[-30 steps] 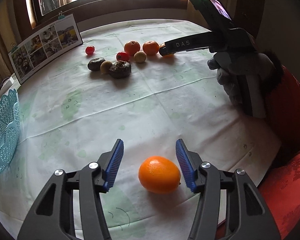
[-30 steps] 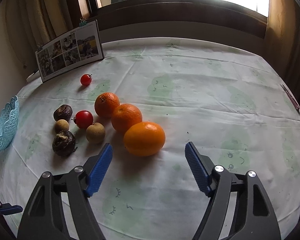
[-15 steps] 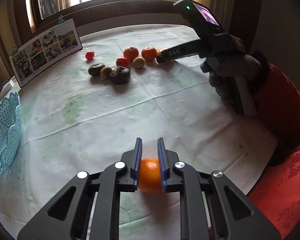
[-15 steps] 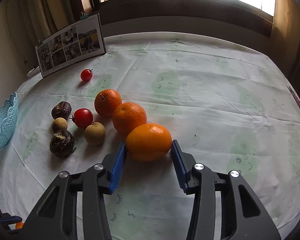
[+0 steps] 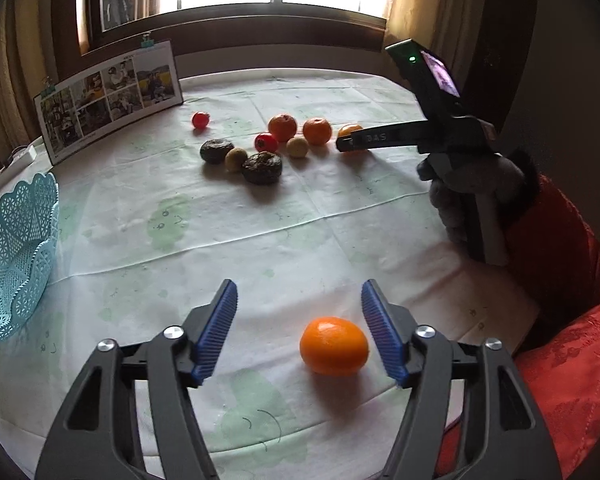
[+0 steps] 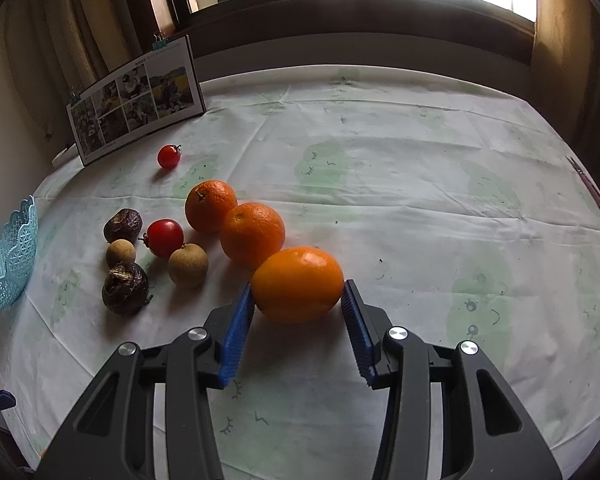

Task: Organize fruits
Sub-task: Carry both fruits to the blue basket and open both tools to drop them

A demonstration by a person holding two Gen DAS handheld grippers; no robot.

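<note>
Right tool [image 6: 298, 312] is pinched on the front orange [image 6: 298, 283] of the row, left tool [image 5: 300, 330] gapes wide around a loose orange [image 5: 334, 345] near the worktop [image 5: 260, 216] edge, so one nudge probably rolls that one off.

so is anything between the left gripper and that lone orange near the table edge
Nothing visible. The left gripper is open, and the lone orange sits on bare tablecloth between its fingers, closer to the right finger. The other fruits lie far off by the right gripper.
</note>
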